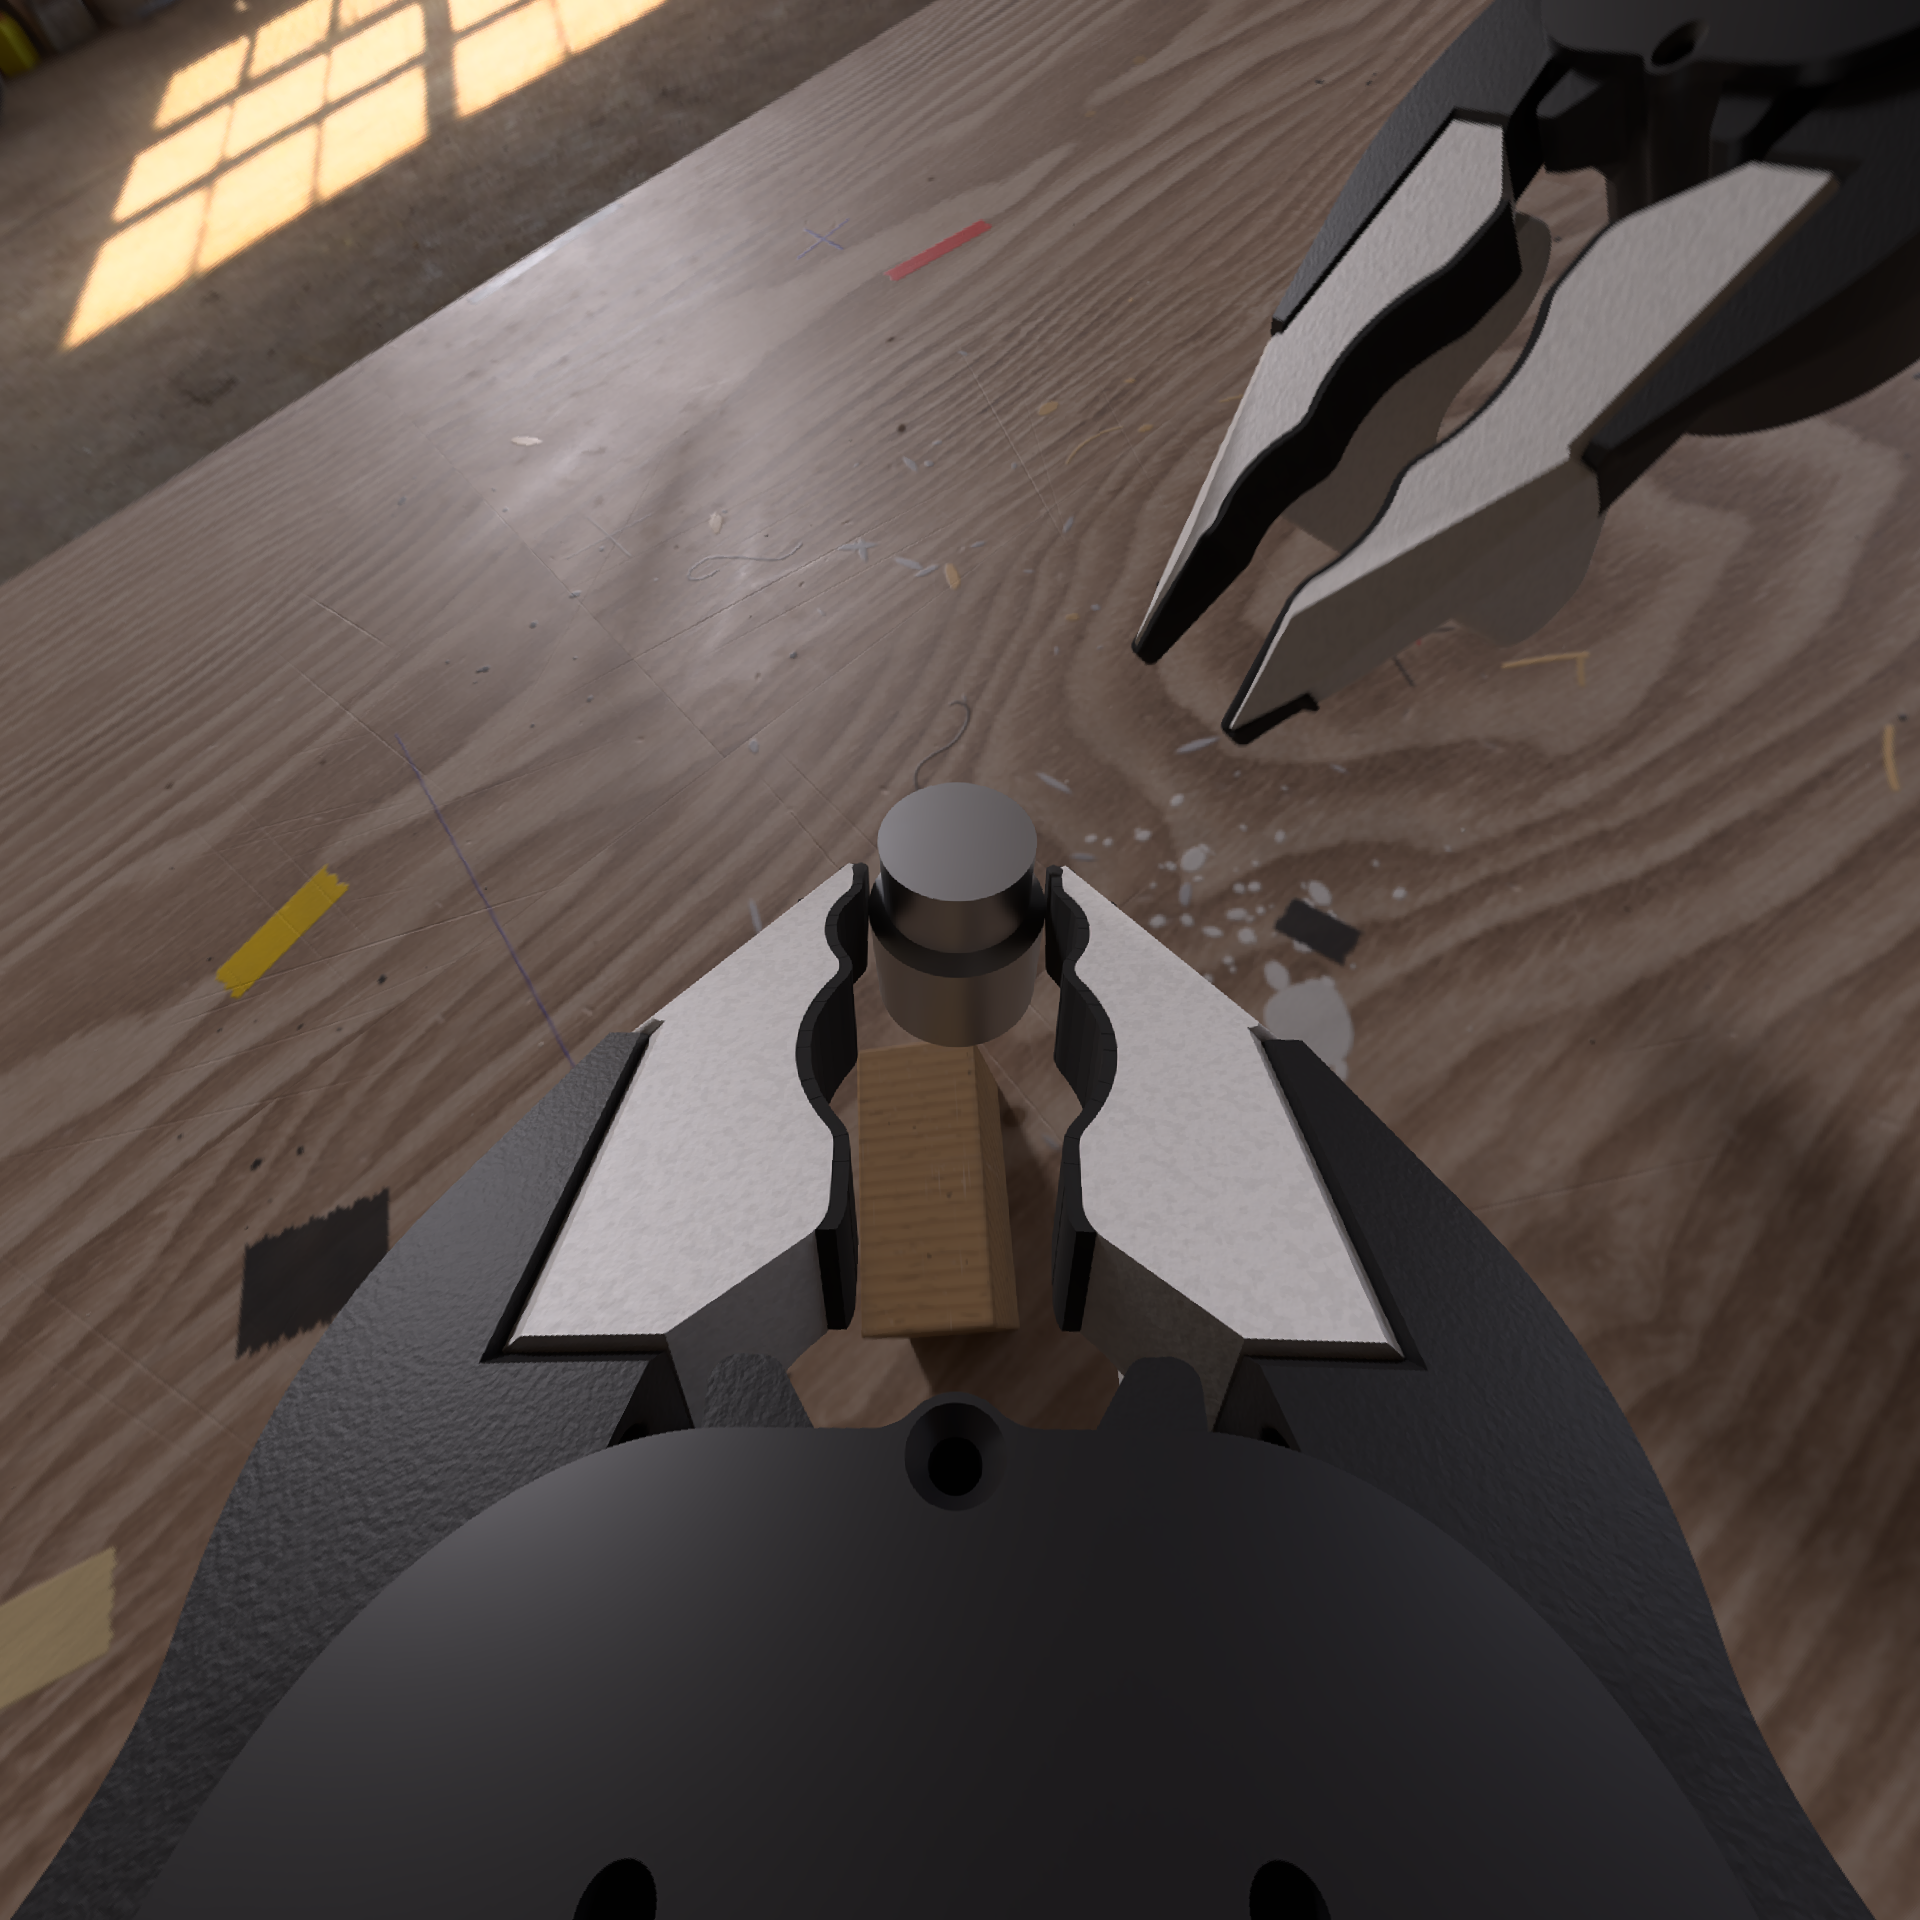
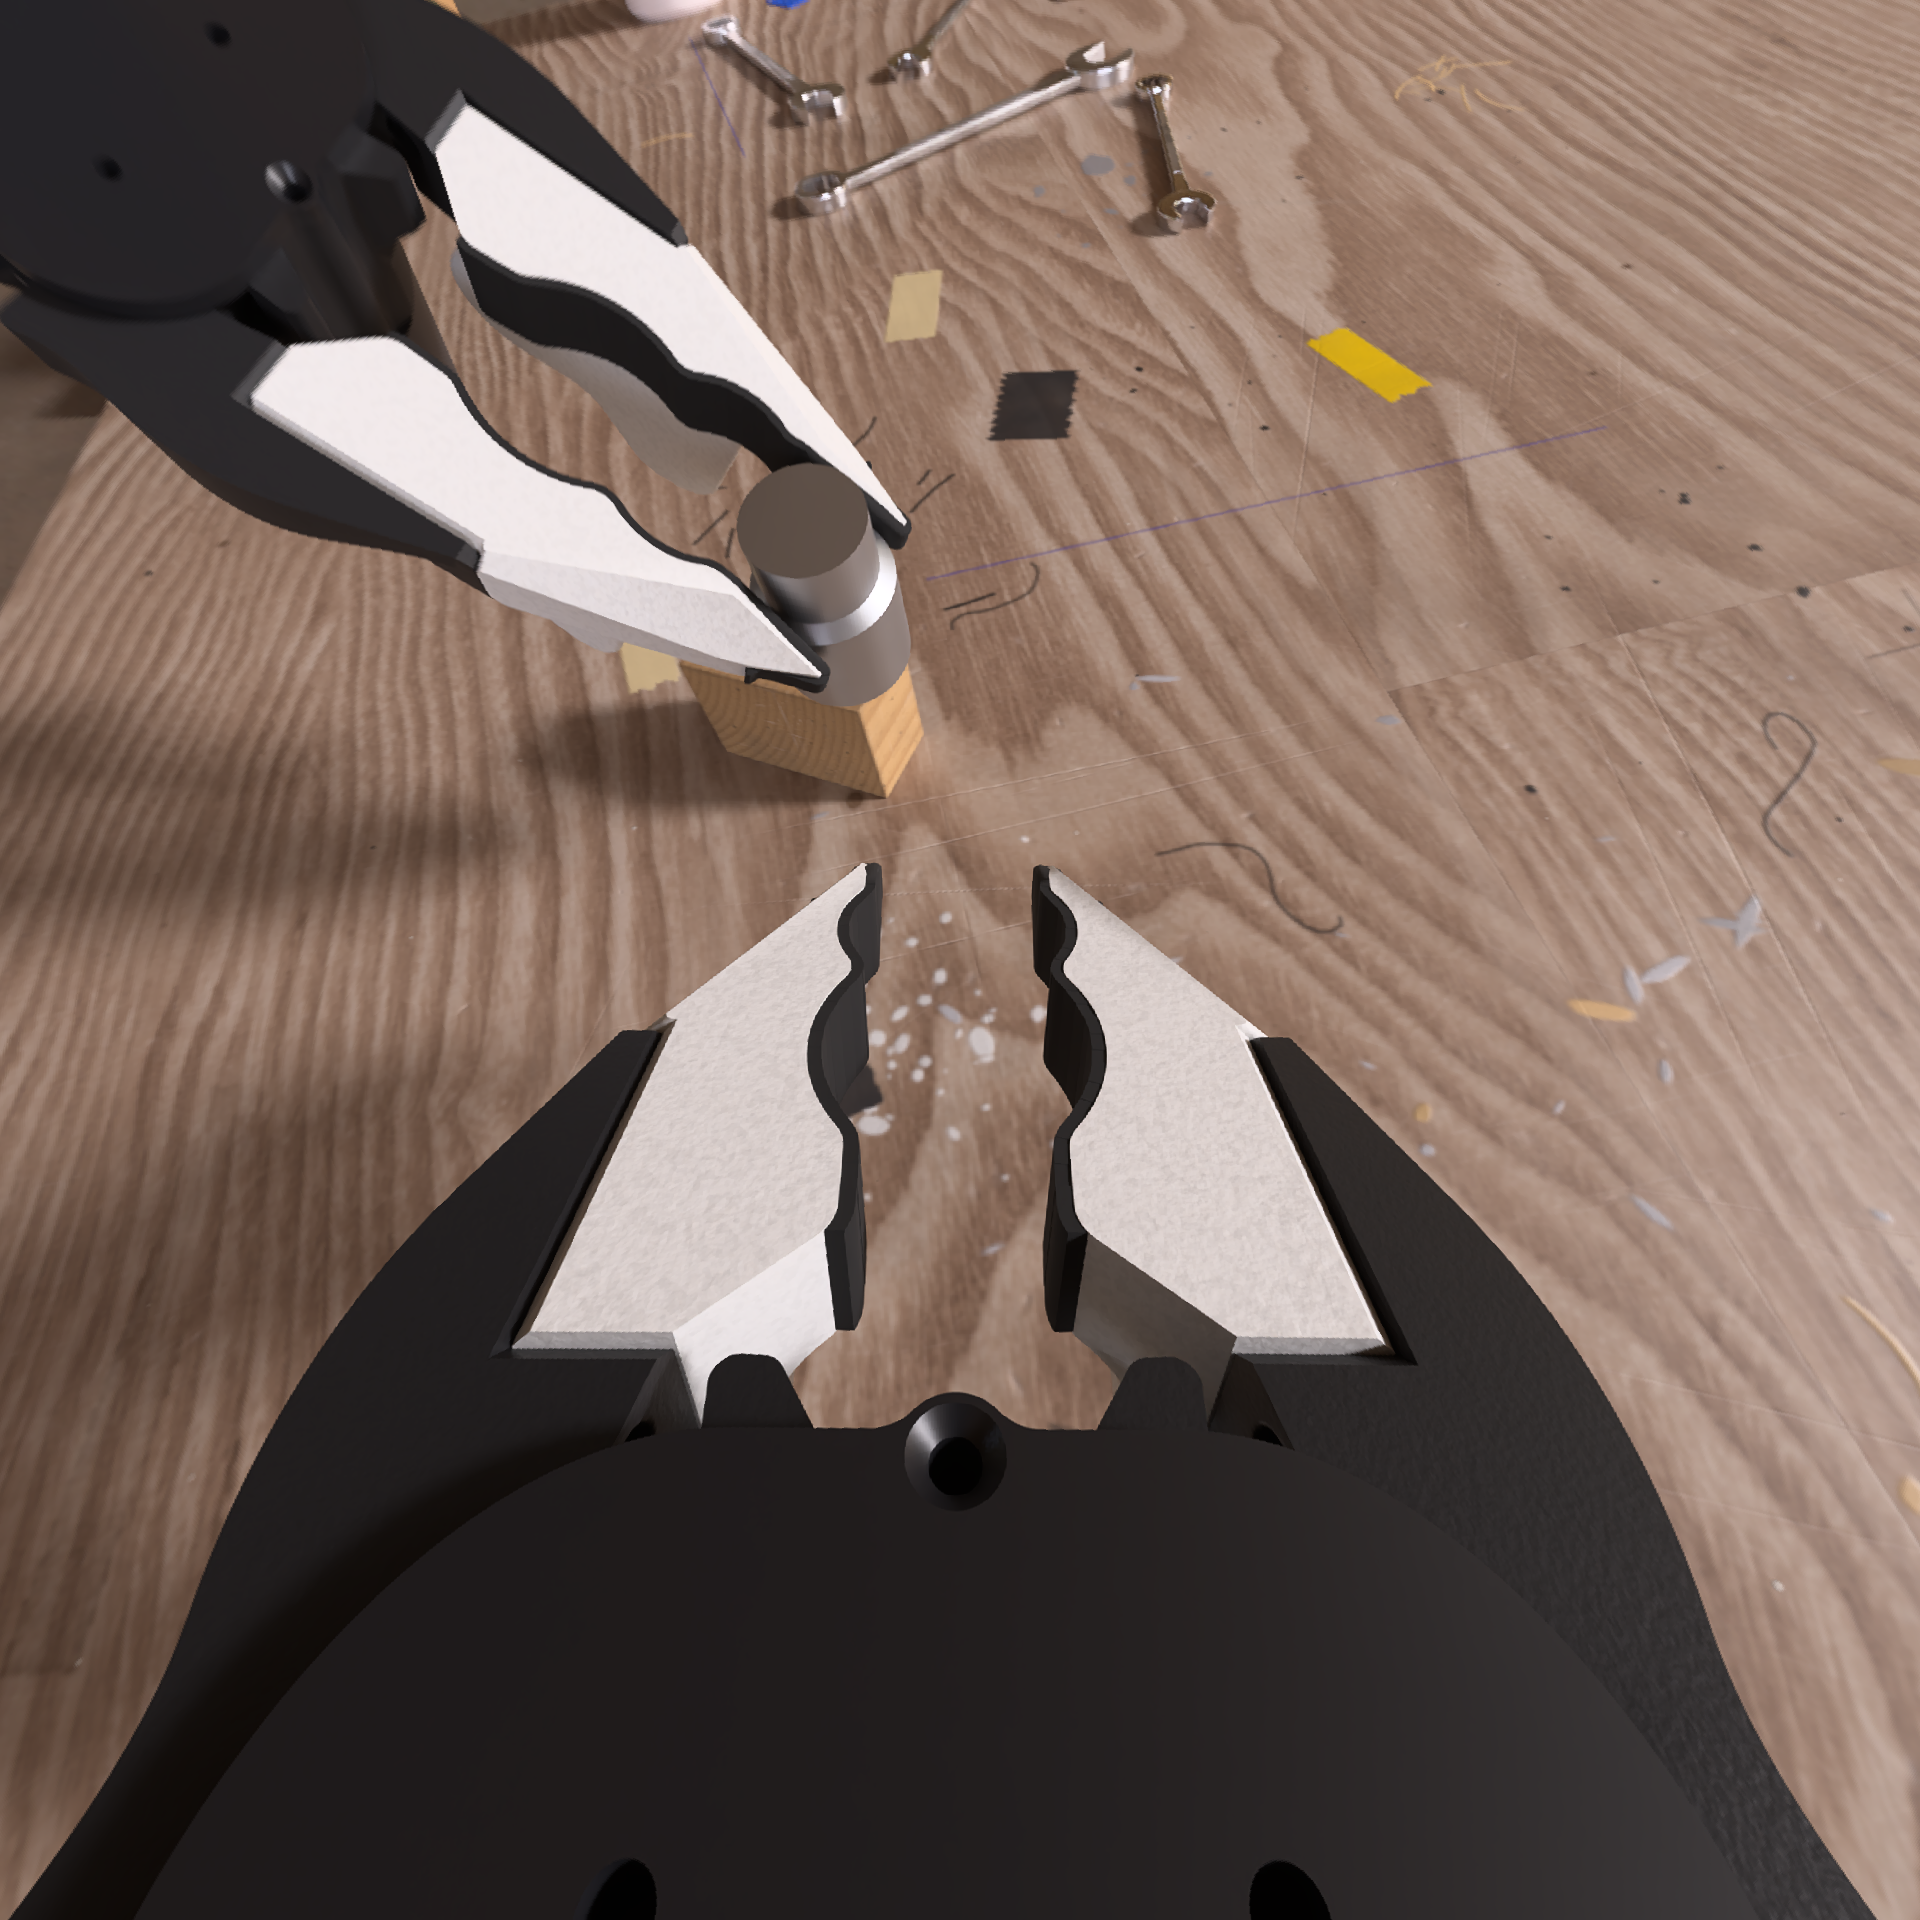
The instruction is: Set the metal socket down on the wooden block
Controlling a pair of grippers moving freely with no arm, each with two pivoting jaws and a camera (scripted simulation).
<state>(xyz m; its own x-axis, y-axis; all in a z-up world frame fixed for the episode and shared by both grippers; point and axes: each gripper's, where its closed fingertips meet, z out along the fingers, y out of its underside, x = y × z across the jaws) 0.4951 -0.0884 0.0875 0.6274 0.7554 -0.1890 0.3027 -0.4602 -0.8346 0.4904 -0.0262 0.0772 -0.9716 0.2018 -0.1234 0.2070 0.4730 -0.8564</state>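
Observation:
The metal socket (image 1: pixel 956 914) is a grey stepped cylinder, standing upright on the far end of the small wooden block (image 1: pixel 930 1195) on the bench. My left gripper (image 1: pixel 956 894) is shut on the socket's narrower upper part with its fingertips. The right wrist view shows the same: the socket (image 2: pixel 821 582) sits on the block (image 2: pixel 894 738) with the left gripper (image 2: pixel 847 603) clamped on it. My right gripper (image 2: pixel 951 883) is open and empty, just in front of the block. It also shows in the left wrist view (image 1: pixel 1190 691).
Several wrenches (image 2: pixel 966 130) lie at the far side of the bench. Tape scraps lie around: yellow (image 1: pixel 281 930), black (image 1: pixel 312 1273), red (image 1: pixel 940 249). The bench edge (image 1: pixel 436 312) runs diagonally at upper left, with sunlit floor beyond.

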